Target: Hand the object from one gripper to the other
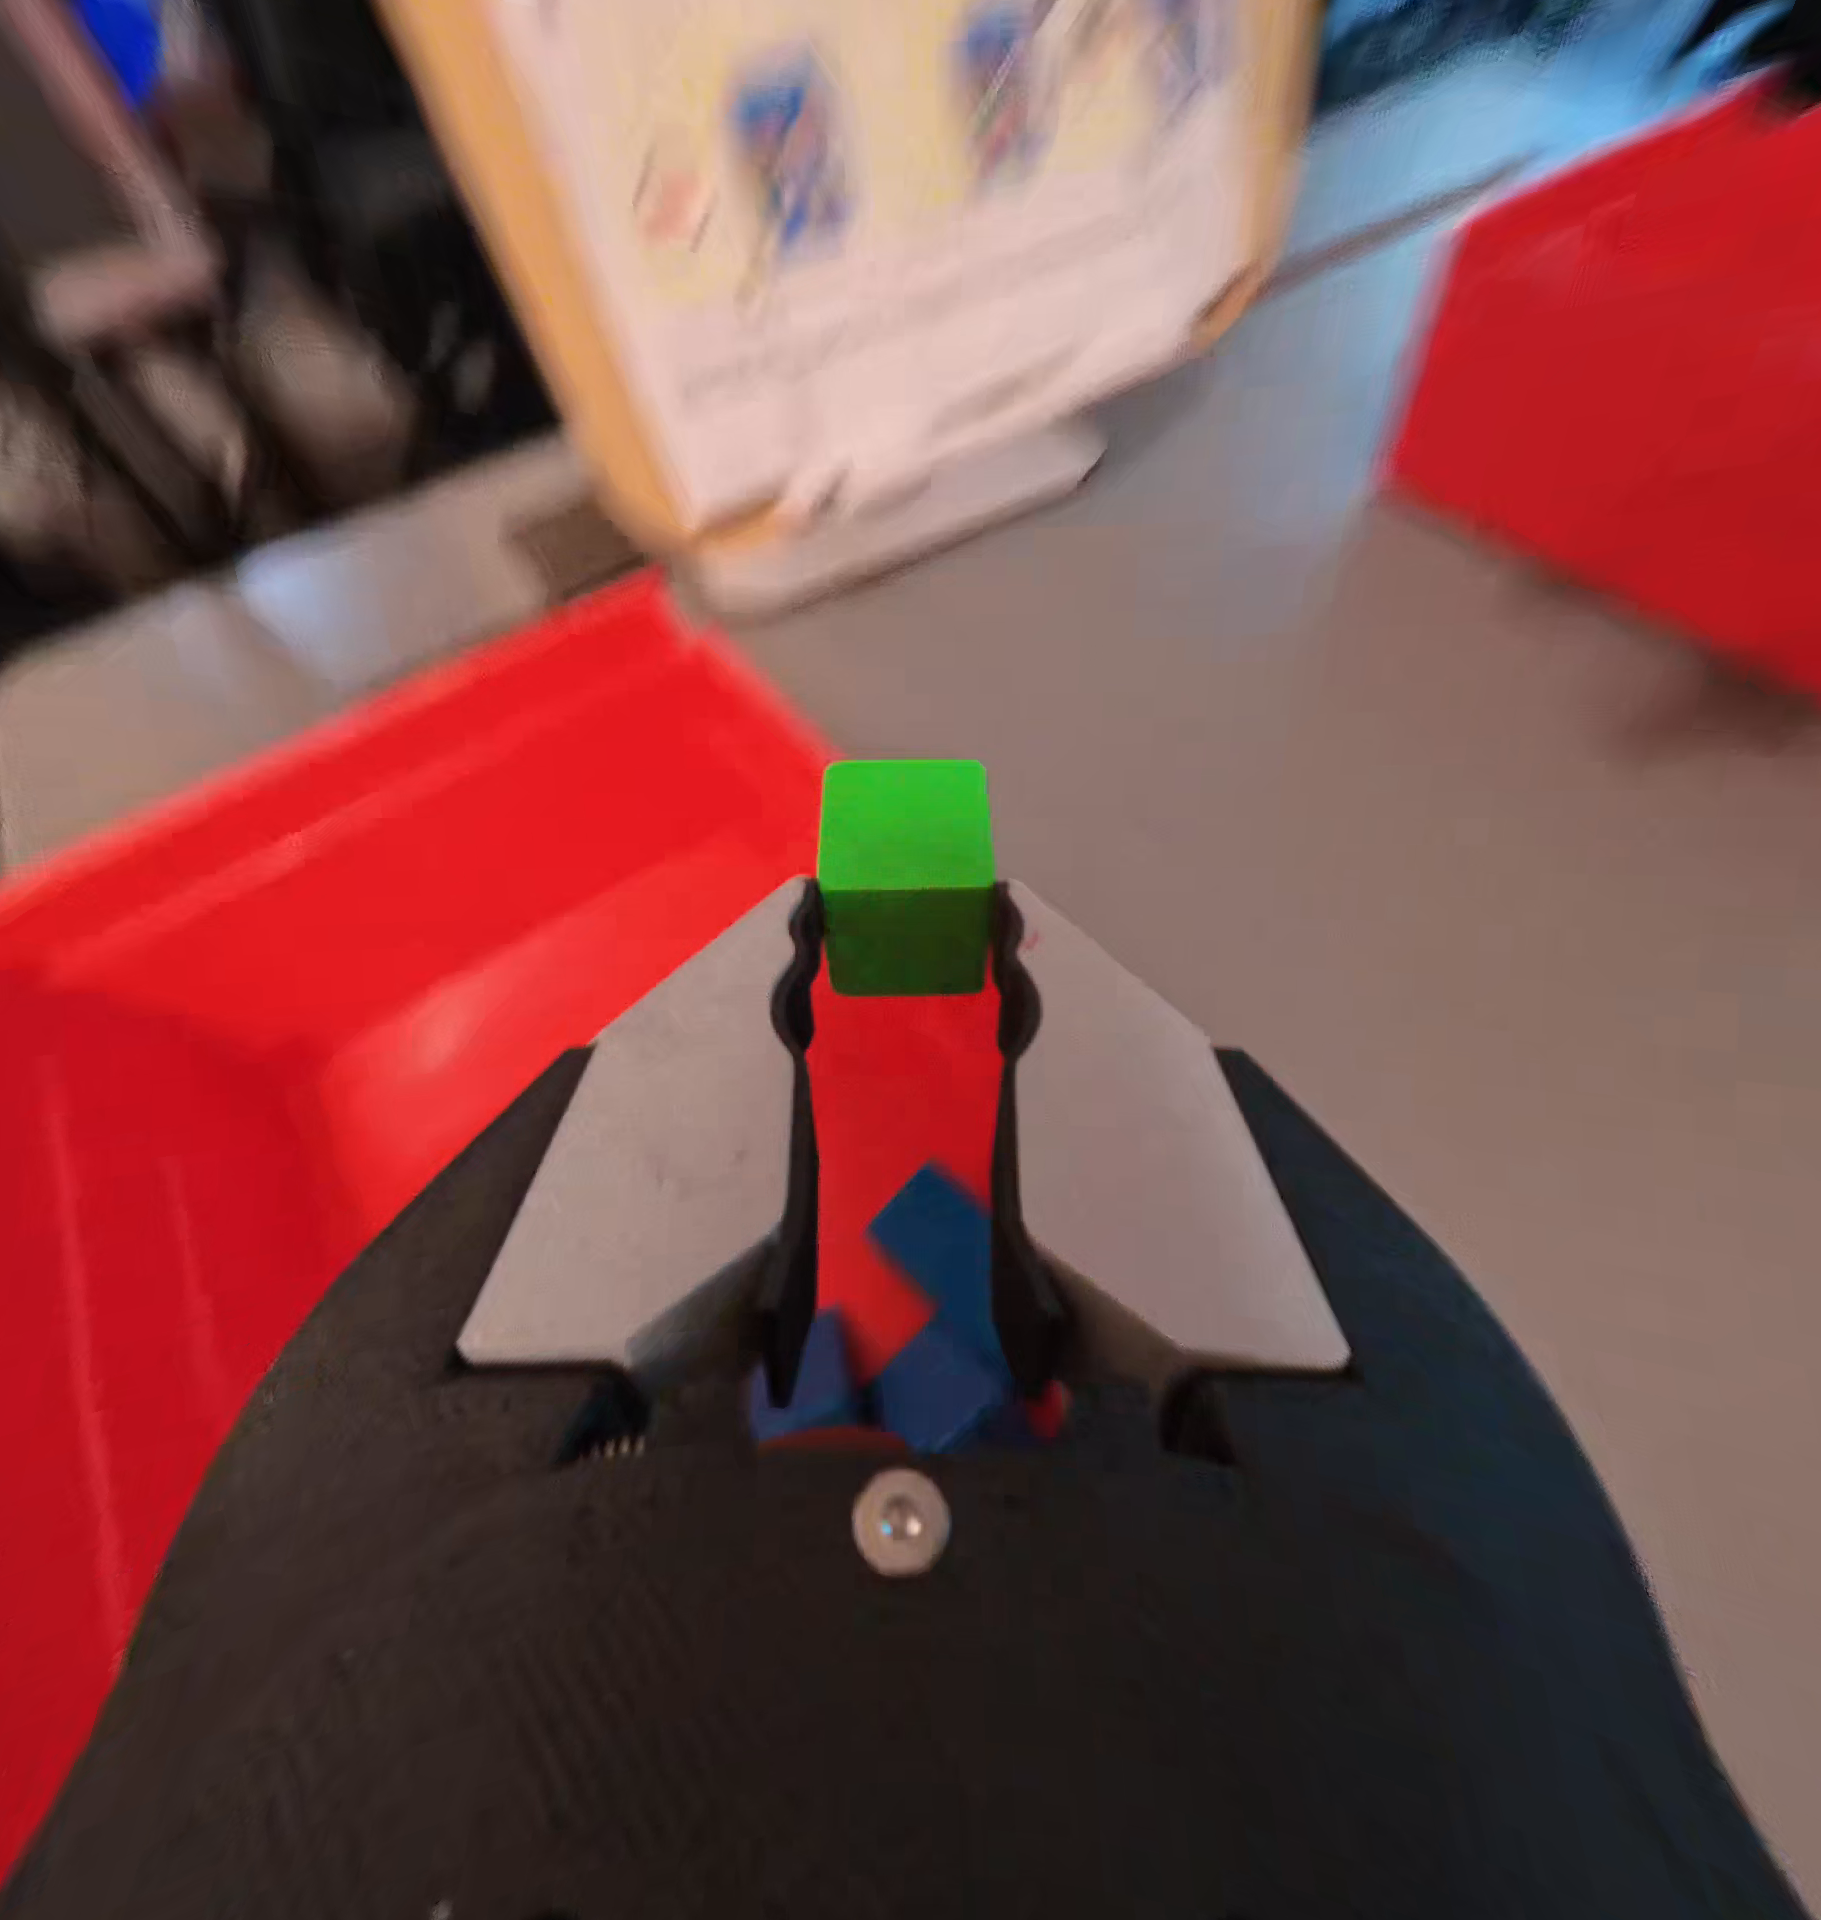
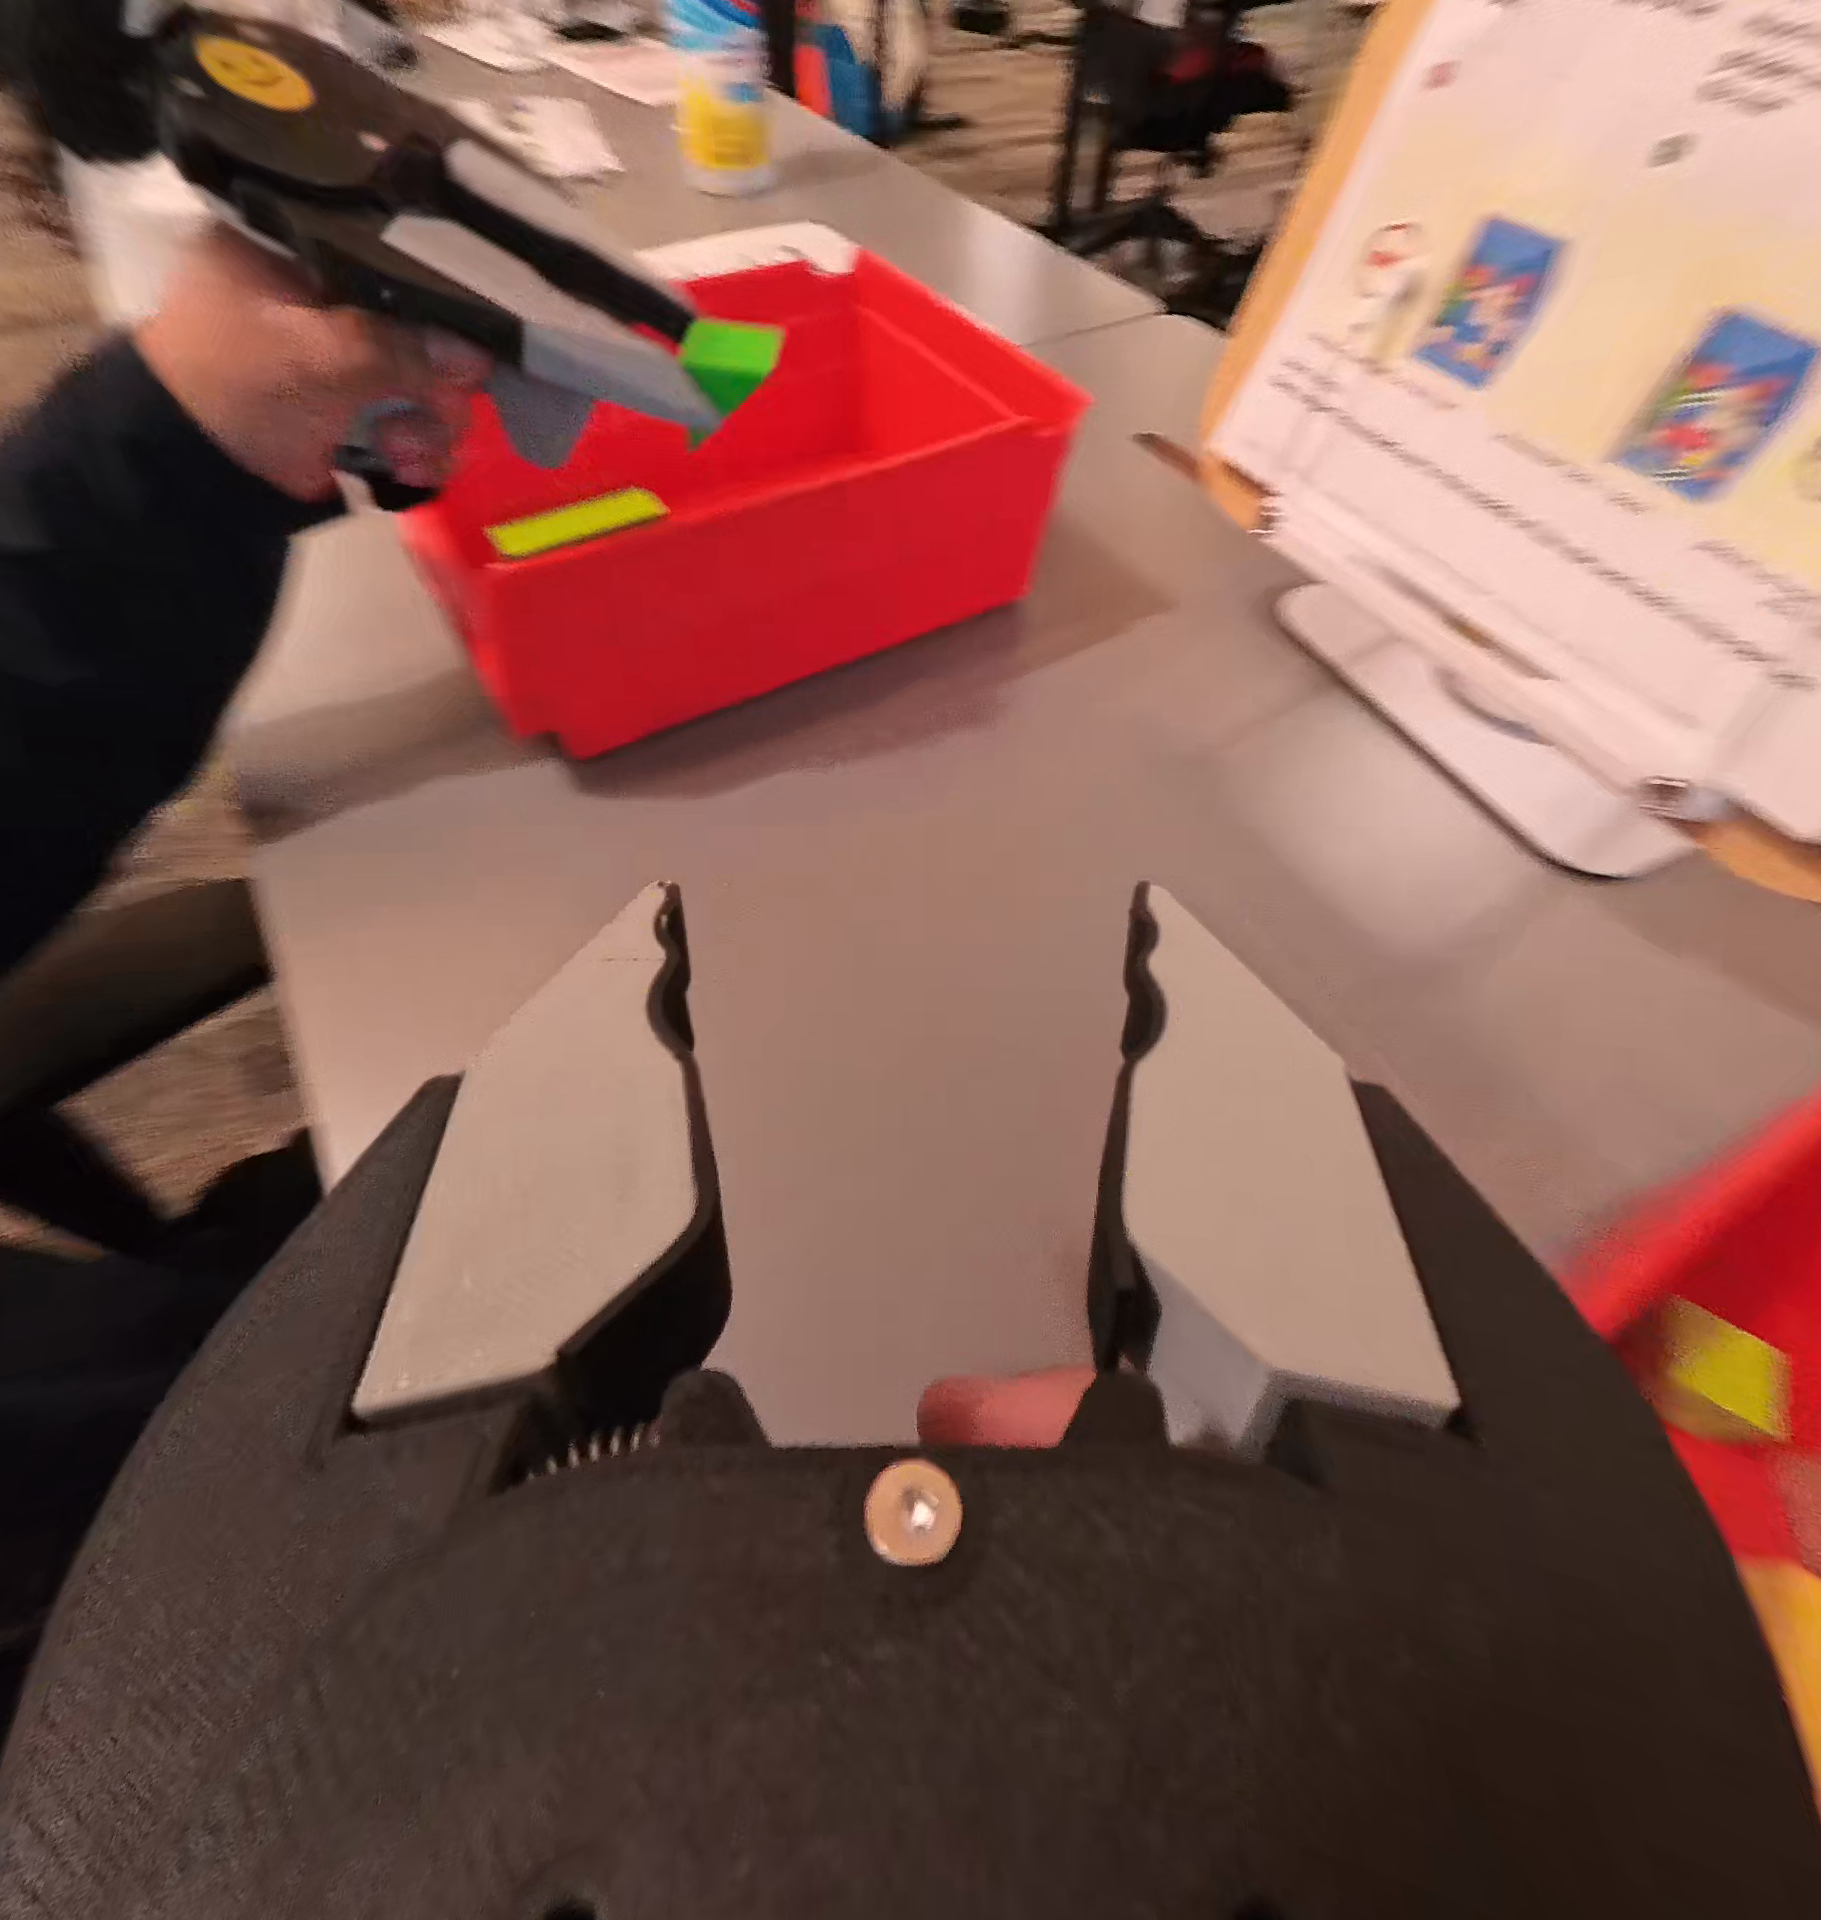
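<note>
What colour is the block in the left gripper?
Green. The block is pinched in the left gripper, clearest in the left wrist view.

Red bin (image 2: 781, 613), yellow block (image 2: 573, 523), bottle (image 2: 721, 99)

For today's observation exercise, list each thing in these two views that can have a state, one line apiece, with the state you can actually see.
Left tool: closed on the green cube, pads pressing both sides.
Green cube: held at the fingertips, lifted above the bin.
Right tool: open, nothing between its fingers, over the table.
Red bin: upright on the table, open-topped.
Yellow-green block: lying inside the red bin.
</note>
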Tool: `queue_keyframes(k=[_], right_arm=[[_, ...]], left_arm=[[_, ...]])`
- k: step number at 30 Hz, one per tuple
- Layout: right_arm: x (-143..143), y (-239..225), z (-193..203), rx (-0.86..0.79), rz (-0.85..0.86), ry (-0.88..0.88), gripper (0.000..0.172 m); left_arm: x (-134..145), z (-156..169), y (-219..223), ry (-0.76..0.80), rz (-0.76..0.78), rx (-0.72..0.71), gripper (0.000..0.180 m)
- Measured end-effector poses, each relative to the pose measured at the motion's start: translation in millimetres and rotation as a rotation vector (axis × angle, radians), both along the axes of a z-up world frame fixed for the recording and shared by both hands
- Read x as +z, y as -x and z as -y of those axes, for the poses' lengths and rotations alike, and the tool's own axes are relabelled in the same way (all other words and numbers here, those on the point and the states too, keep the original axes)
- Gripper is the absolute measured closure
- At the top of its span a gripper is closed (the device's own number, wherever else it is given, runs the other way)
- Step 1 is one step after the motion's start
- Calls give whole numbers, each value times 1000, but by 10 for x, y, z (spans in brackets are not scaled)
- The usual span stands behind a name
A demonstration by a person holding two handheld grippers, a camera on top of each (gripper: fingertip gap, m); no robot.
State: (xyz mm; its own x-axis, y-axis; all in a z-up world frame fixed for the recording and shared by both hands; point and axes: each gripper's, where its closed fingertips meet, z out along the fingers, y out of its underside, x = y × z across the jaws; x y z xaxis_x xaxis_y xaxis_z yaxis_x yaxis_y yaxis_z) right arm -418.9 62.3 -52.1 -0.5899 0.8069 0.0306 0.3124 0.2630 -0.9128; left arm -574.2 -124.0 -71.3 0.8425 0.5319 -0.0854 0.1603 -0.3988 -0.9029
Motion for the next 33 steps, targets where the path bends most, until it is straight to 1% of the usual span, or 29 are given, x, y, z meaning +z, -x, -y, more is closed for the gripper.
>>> queue_keyframes(k=[2,3,4,5,6,8,11,13,16,20,21,23,25,29,33], right_arm=[[7,-122,204,124,48,82,89],[26,-185,290,181,66,121,89],[68,-254,373,237,73,161,90],[140,-332,454,295,67,205,92],[242,-419,531,353,45,250,94],[462,-619,659,466,-26,318,96],[675,-850,751,564,-112,363,98],[759,-877,748,556,-148,382,99],[836,-870,737,543,-168,430,104],[842,-806,730,530,-139,493,124],[831,-805,735,539,-132,499,126],[819,-803,749,548,-119,511,124],[774,-781,773,543,-104,498,131],[765,-738,782,512,-147,465,143],[742,-714,800,504,-141,465,143]], left_arm=[[426,-204,-489,-152,-157,-197,152],[623,-309,-819,-237,-227,-319,152],[783,-390,-1155,-314,-283,-434,152],[905,-449,-1435,-381,-310,-519,152],[994,-503,-1671,-444,-303,-595,152],[1089,-608,-2008,-550,-226,-722,152],[1101,-771,-2255,-656,-67,-839,152],[1076,-889,-2322,-694,30,-874,152],[1011,-1058,-2385,-705,118,-891,153],[939,-1194,-2471,-681,117,-899,152],[927,-1214,-2480,-671,117,-897,152],[916,-1237,-2477,-661,105,-883,152],[907,-1247,-2473,-653,98,-876,152],[880,-1256,-2402,-651,123,-843,152],[840,-1242,-2387,-635,131,-847,152]])
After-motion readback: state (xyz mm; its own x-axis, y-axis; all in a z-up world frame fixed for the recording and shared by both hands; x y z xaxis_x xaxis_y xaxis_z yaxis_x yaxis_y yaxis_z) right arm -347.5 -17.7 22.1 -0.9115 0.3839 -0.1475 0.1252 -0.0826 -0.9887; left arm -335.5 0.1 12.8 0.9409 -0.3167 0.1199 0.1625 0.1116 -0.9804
